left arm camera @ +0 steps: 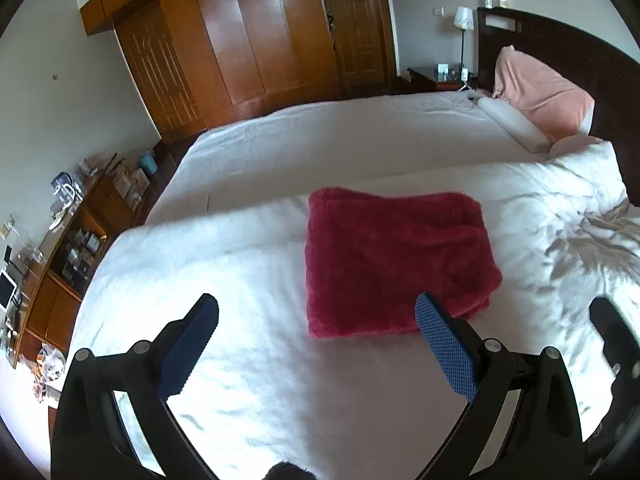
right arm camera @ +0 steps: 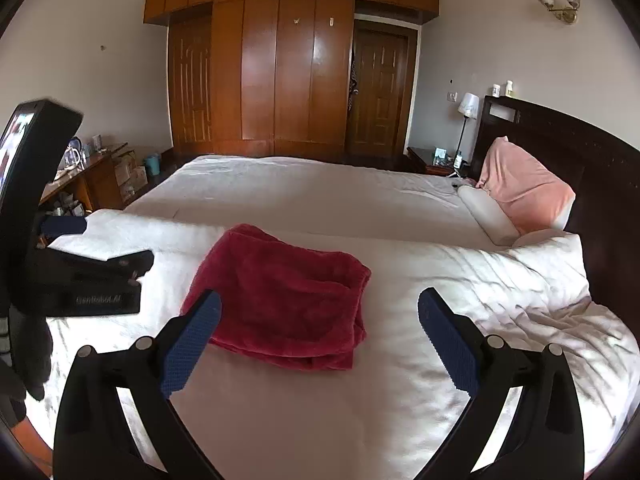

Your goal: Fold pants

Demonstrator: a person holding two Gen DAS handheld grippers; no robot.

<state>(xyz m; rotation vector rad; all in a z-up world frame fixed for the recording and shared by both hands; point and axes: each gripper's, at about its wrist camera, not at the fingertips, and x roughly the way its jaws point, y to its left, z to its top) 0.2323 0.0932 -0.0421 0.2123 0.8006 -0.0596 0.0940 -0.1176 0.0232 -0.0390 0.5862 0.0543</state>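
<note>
The red fleece pants (left arm camera: 392, 260) lie folded into a compact rectangle on the white bed (left arm camera: 240, 260); they also show in the right wrist view (right arm camera: 284, 296). My left gripper (left arm camera: 316, 320) is open and empty, hovering just short of the pants' near edge, with its right finger over their near corner. My right gripper (right arm camera: 320, 320) is open and empty above the pants' near edge. The left gripper's body shows at the left of the right wrist view (right arm camera: 80, 280).
A pink pillow (right arm camera: 524, 192) and white pillows lean at the dark headboard (right arm camera: 592, 168) on the right. The duvet is rumpled at the right (right arm camera: 560, 312). A wooden wardrobe (right arm camera: 280, 80) stands beyond the bed. A cluttered desk (left arm camera: 60, 248) stands on the left.
</note>
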